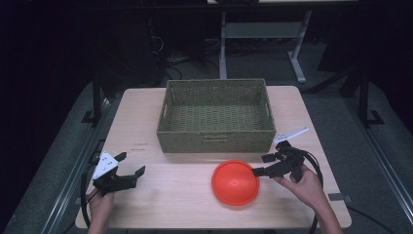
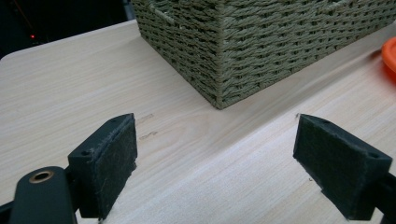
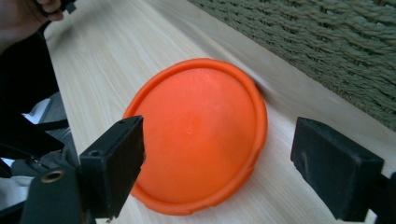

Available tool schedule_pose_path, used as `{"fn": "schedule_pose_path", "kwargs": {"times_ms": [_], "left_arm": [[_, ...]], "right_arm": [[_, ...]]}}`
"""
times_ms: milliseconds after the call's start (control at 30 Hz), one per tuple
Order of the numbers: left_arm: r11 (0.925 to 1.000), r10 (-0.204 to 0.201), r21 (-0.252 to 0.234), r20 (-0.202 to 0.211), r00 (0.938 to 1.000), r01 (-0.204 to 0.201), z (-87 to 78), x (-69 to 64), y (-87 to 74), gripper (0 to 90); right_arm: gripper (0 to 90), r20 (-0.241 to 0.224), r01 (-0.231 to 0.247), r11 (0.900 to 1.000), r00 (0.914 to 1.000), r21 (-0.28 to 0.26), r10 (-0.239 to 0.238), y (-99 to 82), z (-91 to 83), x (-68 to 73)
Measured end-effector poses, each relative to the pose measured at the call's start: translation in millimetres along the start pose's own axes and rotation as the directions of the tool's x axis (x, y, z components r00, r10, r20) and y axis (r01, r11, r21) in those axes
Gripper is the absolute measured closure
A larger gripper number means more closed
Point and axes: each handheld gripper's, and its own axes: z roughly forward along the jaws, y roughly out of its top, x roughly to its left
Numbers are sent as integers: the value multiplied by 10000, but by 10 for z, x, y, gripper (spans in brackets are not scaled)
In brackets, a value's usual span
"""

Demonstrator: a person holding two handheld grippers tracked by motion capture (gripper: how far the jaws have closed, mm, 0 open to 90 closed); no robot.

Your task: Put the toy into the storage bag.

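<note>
An orange round lid-like disc (image 1: 235, 182) lies domed side up on the wooden table (image 1: 170, 190), in front of a woven green basket (image 1: 216, 116). My right gripper (image 1: 260, 165) is open just right of the disc, its jaws pointing at the rim. In the right gripper view the disc (image 3: 201, 133) sits between and just beyond the two black pads (image 3: 116, 163), with nothing held. My left gripper (image 1: 130, 164) is open near the table's left front, apart from everything. In the left gripper view its pads (image 2: 105, 161) frame bare wood, with the basket corner (image 2: 219, 56) ahead.
The basket is empty and stands at the table's back middle. The table edges (image 1: 214, 226) run close to both hands. Dark floor, table legs (image 1: 222, 46) and cables lie beyond the far edge. A sliver of the orange disc (image 2: 390, 53) peeks in at the right of the left gripper view.
</note>
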Motion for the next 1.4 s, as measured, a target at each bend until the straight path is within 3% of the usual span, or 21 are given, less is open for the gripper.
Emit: {"fn": "schedule_pose_path", "kwargs": {"times_ms": [233,433,567,833,1133,1400], "left_arm": [[10000,-71,-9,-6,10000,71,-7,25,-4,130],[10000,-42,17,-45,10000,42,-6,16,-6,130],[10000,-7,62,-57,10000,7,-2,12,-7,130],[10000,20,55,-80,10000,-20,-3,16,-7,130],[9998,83,160,-72,9999,-82,-1,12,-6,130],[9998,93,165,-90,9999,-92,0,10,-3,130]], "right_arm": [[230,265,-249,9986,9994,472,237,-5,131,-93],[305,64,-391,9962,9992,775,387,-41,254,-160],[324,234,-384,9937,9991,1057,361,-47,306,-182],[368,180,-673,9901,9977,1230,656,-108,349,-227],[382,9,-601,9901,9982,1267,605,-163,428,-237],[449,-275,-528,9922,9980,1128,562,-187,489,-250]]}}
